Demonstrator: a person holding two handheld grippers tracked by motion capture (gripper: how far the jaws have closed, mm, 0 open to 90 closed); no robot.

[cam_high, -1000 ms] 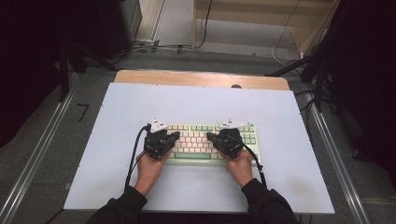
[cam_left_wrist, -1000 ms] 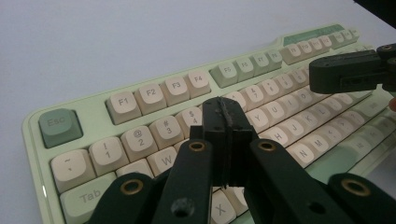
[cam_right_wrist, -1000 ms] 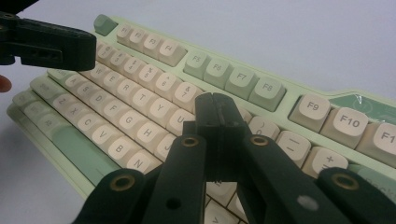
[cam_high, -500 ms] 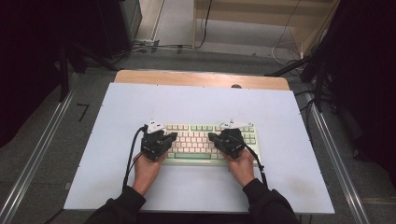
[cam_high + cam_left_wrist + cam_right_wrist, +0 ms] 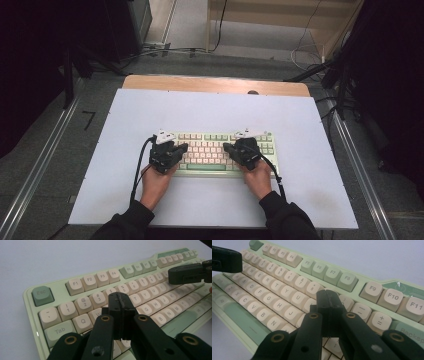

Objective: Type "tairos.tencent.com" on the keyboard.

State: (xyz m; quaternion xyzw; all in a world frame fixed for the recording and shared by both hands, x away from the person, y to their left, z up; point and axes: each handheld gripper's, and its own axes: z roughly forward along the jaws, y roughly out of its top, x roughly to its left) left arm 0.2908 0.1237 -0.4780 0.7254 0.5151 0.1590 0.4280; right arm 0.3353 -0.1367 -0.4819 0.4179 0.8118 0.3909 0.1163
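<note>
High view: both grippers closed, left gripper (image 5: pixel 181 147), right gripper (image 5: pixel 229 147), over keyboard (image 5: pixel 210 150).

A: We've got the high view looking forward and down over the whole white table (image 5: pixel 210 107).

B: Yep, and both gripper views sit low and close, facing each other across the same keyboard (image 5: pixel 82 285), so we share its middle keys.

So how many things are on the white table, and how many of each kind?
Keyboard: 1
Grippers, left gripper and right gripper, jaws shut, resting over the keys: 2
Total: 3
</note>
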